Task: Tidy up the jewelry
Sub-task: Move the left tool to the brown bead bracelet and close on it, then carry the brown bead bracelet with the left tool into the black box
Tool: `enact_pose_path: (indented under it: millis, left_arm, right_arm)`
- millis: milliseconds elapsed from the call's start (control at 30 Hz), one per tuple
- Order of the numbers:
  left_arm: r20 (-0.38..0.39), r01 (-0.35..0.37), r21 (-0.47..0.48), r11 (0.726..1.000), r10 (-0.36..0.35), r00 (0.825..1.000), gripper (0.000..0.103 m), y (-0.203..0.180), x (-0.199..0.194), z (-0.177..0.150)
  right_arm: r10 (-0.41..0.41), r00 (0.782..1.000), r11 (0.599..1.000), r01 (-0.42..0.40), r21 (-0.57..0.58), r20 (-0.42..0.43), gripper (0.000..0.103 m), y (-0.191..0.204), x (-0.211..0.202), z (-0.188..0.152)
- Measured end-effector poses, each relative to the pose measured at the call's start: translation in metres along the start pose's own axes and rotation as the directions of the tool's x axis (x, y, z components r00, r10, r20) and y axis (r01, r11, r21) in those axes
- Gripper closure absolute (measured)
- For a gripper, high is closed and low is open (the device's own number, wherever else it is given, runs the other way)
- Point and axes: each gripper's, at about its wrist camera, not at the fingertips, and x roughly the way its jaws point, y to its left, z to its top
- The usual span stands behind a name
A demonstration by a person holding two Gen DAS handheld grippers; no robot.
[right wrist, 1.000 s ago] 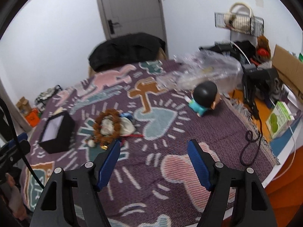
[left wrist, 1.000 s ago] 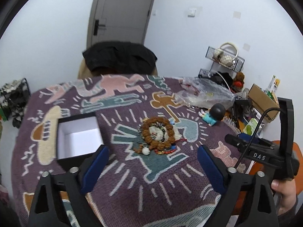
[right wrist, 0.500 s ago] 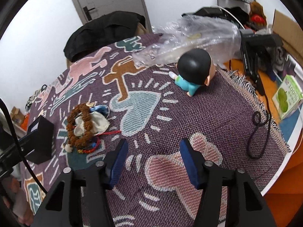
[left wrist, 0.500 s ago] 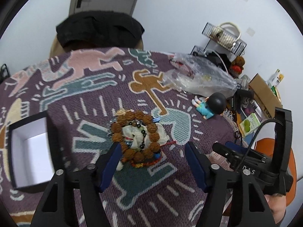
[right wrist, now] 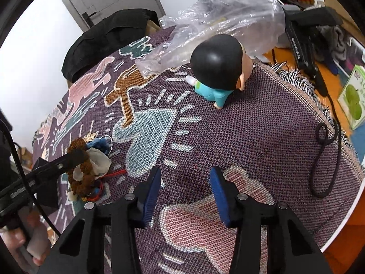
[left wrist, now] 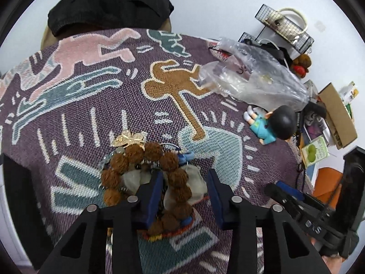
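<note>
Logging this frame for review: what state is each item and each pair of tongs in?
Left tongs: open, straddling the bracelet's beads.
Right tongs: open, empty, above the cloth.
Brown bead bracelet: lying on the jewelry pile.
Doll figure: lying tipped over.
Plastic bag: crumpled.

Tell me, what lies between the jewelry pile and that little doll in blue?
In the right wrist view, only bare patterned blanket lies between the jewelry pile and the doll; the stretch crosses a woven pale blue heart.
</note>
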Motion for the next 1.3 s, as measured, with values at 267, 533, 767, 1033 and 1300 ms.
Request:
enact_pose_path:
  millis: [267, 533, 767, 1033, 1300]
  left_arm:
    - [0.005, -0.007, 0.0, 1.0, 0.007, 1.0, 0.08, 0.003, 0.006, 0.003]
    - [0.088, 0.03, 0.015, 0.999, -0.031, 0.996, 0.083, 0.006, -0.041, -0.001]
    - [0.154, 0.051, -0.016, 0.999, -0.048, 0.987, 0.083, 0.025, -0.077, -0.004]
    - [0.211, 0.055, -0.023, 0.998, -0.049, 0.976, 0.083, 0.04, -0.11, -0.005]
    - [0.249, 0.056, -0.027, 0.998, -0.047, 0.967, 0.083, 0.054, -0.134, -0.006]
  right_arm:
    - [0.035, 0.999, 0.999, -0.036, 0.009, 0.007, 0.058, 0.007, -0.001, -0.001]
    - [0.069, 0.998, 0.997, -0.068, -0.034, 0.007, 0.058, 0.038, -0.003, 0.0]
    - [0.084, 0.996, 0.994, -0.084, -0.068, 0.007, 0.058, 0.064, -0.005, 0.002]
    - [0.105, 0.994, 0.99, -0.108, -0.093, -0.041, 0.057, 0.091, 0.012, 0.009]
    - [0.142, 0.985, 0.986, -0.149, -0.078, -0.097, 0.057, 0.105, 0.043, 0.009]
